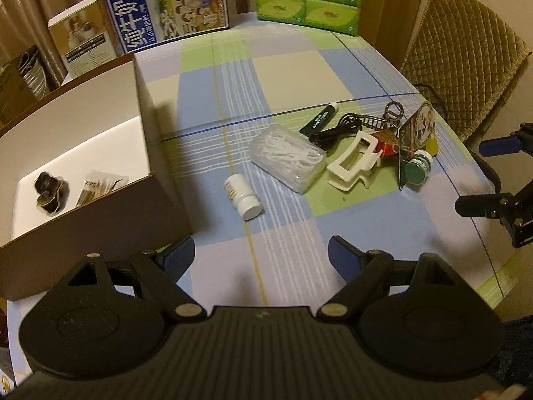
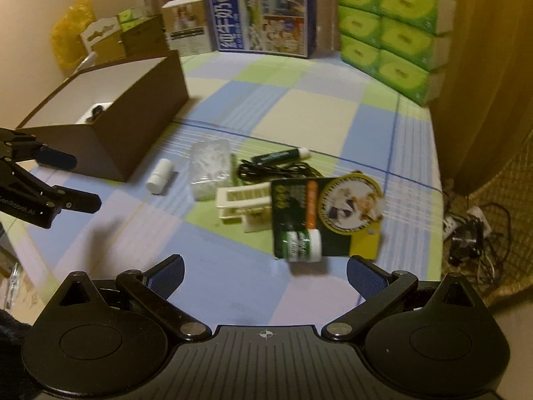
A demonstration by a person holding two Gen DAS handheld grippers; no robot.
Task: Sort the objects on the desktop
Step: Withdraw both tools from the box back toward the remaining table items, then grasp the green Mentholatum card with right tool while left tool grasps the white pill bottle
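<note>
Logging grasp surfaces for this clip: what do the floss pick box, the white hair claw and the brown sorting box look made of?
Floss pick box: clear, slightly glossy plastic; the picks show through. Hair claw: smooth cream hard plastic, probably, with moulded openings. Sorting box: matte brown card outside, white inside, likely cardboard.

Left gripper (image 1: 261, 253) fills the bottom of the frame, jaws wide apart, nothing between them, above the checked tablecloth (image 1: 299, 76). Brown box (image 1: 100, 200) at left holds a dark crumpled item (image 1: 50, 193) and a packet of swabs (image 1: 96, 188). Centre: small white bottle (image 1: 243, 196) on its side, just beside a clear case of floss picks (image 1: 289, 158). Right of that: white hair clip (image 1: 353, 163), black cable (image 1: 336, 131), dark green tube (image 1: 319, 118), green-capped bottle (image 1: 416, 166). Right gripper (image 1: 493, 173) at right edge, jaws apart.
</note>
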